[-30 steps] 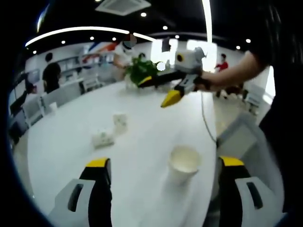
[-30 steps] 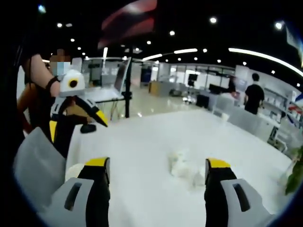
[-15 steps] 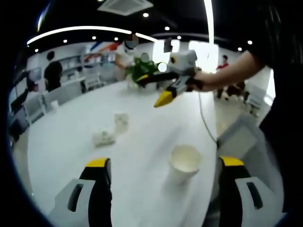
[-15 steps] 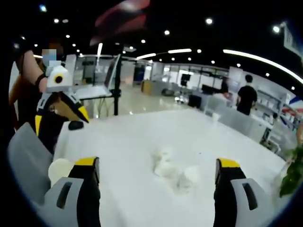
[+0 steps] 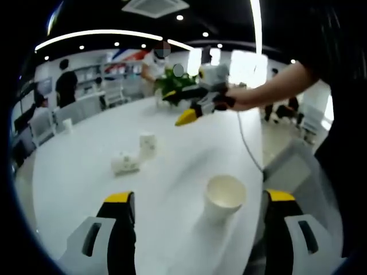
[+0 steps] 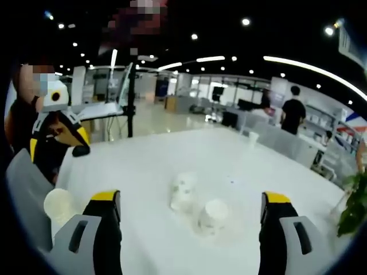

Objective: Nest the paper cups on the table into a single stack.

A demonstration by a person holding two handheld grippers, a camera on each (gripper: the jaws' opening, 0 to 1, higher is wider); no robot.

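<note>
An upright white paper cup (image 5: 223,197) stands on the white table (image 5: 172,172), just ahead of my open left gripper (image 5: 199,197) and a little right of centre. Farther off, a patterned cup (image 5: 147,144) stands upright with another cup (image 5: 124,165) lying on its side beside it. My right gripper (image 5: 195,106), held in a hand, hovers above the table beyond them. From its own camera, the right gripper (image 6: 190,197) is open, facing the upright patterned cup (image 6: 183,192) and the lying cup (image 6: 212,216). The single cup (image 6: 59,204) sits at the left, below the left gripper (image 6: 54,134).
A potted plant (image 5: 175,83) stands at the table's far end, and a small cup (image 6: 250,137) sits near the opposite edge. A cable (image 5: 246,143) runs along the table's right side. A grey chair (image 6: 23,189) stands by the edge. People stand in the background.
The right gripper has moved closer to the two cups and its jaws have spread wider. Seen from the left gripper, it has swung leftward. The left gripper has hardly moved.
</note>
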